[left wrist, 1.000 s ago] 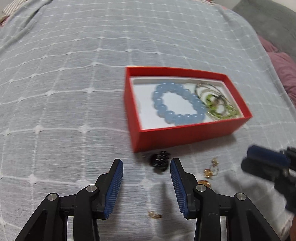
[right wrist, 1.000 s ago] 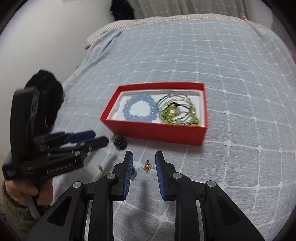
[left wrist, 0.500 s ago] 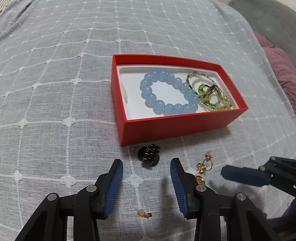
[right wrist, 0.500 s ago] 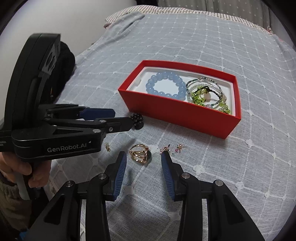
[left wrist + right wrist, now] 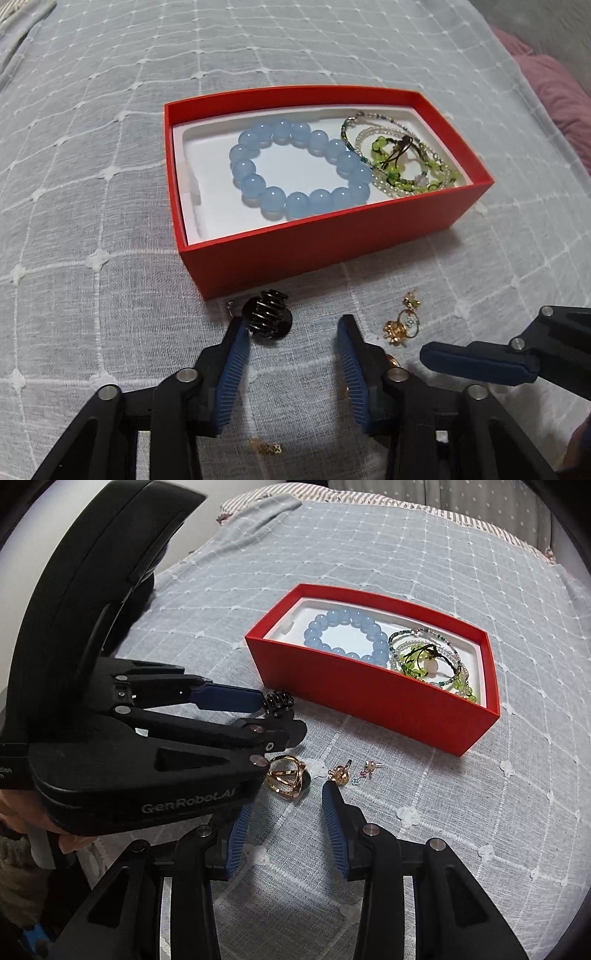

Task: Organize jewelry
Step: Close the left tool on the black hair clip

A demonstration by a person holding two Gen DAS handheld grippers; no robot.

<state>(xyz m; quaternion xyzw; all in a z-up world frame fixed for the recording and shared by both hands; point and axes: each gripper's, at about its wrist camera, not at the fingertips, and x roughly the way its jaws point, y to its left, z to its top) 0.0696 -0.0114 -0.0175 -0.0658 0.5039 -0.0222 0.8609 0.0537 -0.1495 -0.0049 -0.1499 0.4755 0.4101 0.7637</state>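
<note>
A red box on the grey quilt holds a blue bead bracelet and green beaded bracelets. A small black hair claw lies in front of the box. My left gripper is open, its left fingertip beside the claw. A gold ring and small gold earrings lie on the quilt. My right gripper is open with the ring just ahead between its fingertips.
A tiny gold earring lies on the quilt under the left gripper. The left gripper's body fills the left of the right wrist view. A pink cloth lies at the far right of the bed.
Both grippers have moved forward and down toward the loose jewelry. The left one closed in on the black claw; the right one opened wider and neared the gold ring.
</note>
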